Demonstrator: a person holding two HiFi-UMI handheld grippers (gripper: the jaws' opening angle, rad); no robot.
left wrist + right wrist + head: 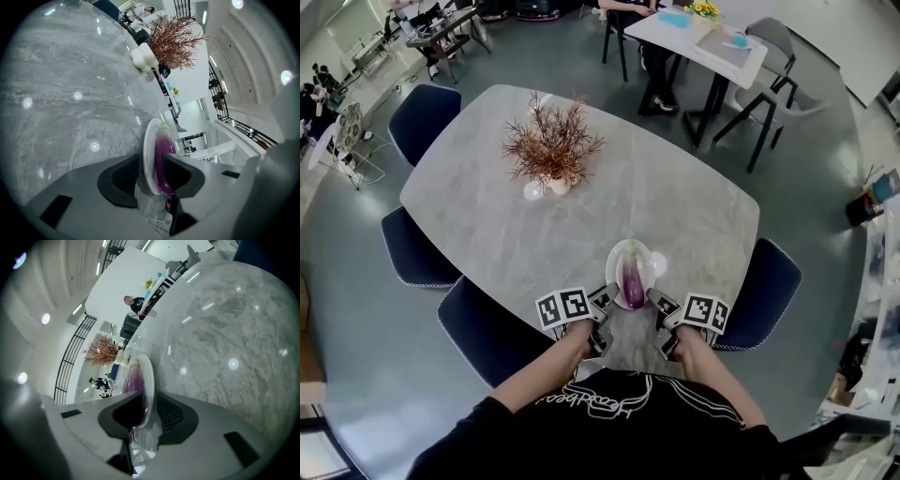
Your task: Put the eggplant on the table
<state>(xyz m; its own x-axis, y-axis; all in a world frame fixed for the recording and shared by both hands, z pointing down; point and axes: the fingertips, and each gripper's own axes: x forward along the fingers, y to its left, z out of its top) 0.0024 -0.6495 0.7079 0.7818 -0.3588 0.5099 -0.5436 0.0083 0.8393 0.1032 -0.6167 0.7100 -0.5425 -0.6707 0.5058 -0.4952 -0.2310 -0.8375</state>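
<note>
Left claw (606,298) and right claw (657,300) flank a plate (619,255) bearing an eggplant (633,281) on the tabletop (487,216).
Left one released around the rim, right one grasping it; only letting go seems left.

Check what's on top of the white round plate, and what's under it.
One purple eggplant lies lengthwise on the white round plate. The plate sits flat on the grey marble-look table. The patch of tabletop beneath it is covered, so nothing there can be seen.

Held side by side and tilted downward, the left gripper (604,300) had its fingers parted, the right gripper (657,301) its fingers closed on the plate (616,255) rim.
</note>
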